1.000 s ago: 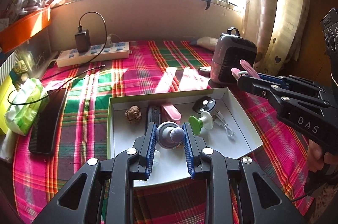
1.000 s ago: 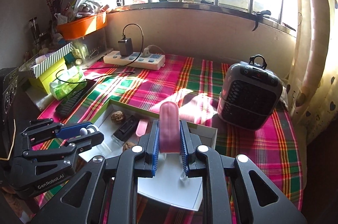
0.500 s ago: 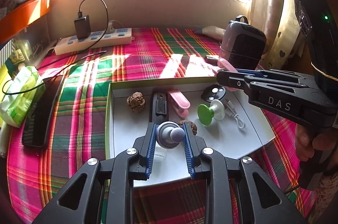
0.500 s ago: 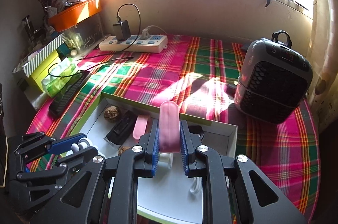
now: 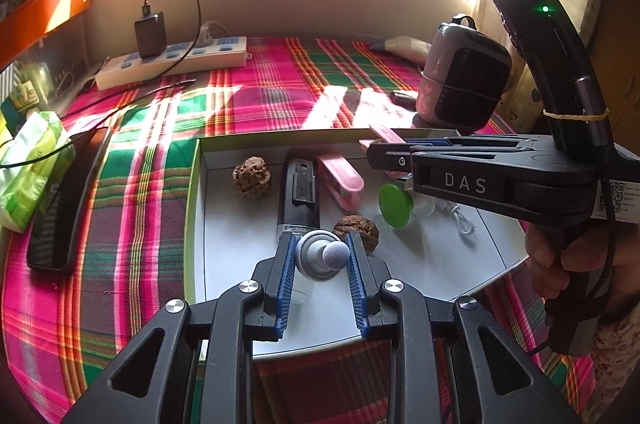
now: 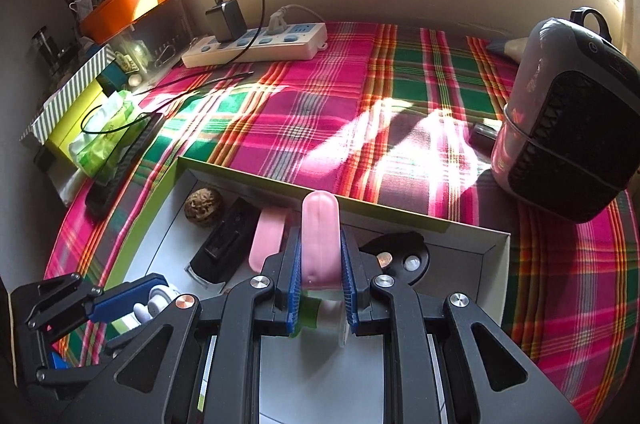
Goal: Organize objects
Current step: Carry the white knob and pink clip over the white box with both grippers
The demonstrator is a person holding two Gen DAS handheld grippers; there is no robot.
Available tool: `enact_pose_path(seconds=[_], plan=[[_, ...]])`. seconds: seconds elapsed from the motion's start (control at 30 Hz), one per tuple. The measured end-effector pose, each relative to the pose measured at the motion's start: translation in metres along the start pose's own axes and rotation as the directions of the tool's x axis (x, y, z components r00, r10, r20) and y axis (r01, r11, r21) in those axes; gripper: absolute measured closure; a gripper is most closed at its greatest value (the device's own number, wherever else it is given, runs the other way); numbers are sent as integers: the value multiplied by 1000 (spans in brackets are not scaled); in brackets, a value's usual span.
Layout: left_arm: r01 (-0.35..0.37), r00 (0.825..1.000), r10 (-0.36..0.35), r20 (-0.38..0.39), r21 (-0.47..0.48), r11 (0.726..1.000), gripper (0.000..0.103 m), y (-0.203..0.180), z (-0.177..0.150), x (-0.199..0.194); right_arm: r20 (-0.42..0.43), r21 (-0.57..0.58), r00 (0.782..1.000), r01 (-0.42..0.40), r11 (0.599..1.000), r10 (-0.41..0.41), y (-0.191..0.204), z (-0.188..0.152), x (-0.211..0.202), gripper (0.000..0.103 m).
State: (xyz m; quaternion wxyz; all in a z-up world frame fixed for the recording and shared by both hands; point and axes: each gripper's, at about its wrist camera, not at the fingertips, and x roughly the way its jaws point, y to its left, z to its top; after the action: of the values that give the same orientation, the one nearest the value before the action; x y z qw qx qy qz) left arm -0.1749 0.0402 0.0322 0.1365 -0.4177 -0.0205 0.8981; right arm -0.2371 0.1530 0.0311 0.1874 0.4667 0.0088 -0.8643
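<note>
A table covered in a pink, green and red checked cloth point(image 6: 320, 112) stands under a bright window, with a plain beige wall below the sill. At the back lies a white power strip point(image 6: 260, 44) with a black charger point(image 6: 226, 18) plugged in. A small grey heater point(image 6: 560, 128) stands to the right, and a green tissue pack point(image 5: 28, 160) and an orange tray point(image 6: 132, 4) sit to the left.

Near the front edge rests a shallow white box point(image 5: 400, 304) with green outer walls. Inside it lie two walnuts point(image 5: 251, 177), a black stapler point(image 5: 302, 192) with its long axis running front to back, a pink clip point(image 5: 342, 180), a green suction cup point(image 5: 396, 205), a white cable point(image 5: 460, 220) and a round black item point(image 6: 400, 256).

The left gripper point(image 5: 320, 256) is clenched on a small grey bottle point(image 5: 320, 254), its rounded cap tilted up toward the camera, low over the box's near left part. The right gripper point(image 6: 320, 264) is clamped on a second pink clip point(image 6: 320, 236), whose long axis runs along the fingers, its rounded end pointing away toward the box's far wall. A hand point(image 5: 560, 260) grips the right gripper's handle
</note>
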Motion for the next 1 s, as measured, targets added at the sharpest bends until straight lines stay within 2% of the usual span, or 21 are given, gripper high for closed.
enact_pose_path(seconds=[0.6,1.0], plan=[[-52,999,52,3,32,998,80,-1,7,8,-43,-43,998,35,998,-37,8,-4,22,84],[-57,998,58,-8,32,998,80,0,7,14,-43,-42,998,35,999,-36,8,-5,23,84]])
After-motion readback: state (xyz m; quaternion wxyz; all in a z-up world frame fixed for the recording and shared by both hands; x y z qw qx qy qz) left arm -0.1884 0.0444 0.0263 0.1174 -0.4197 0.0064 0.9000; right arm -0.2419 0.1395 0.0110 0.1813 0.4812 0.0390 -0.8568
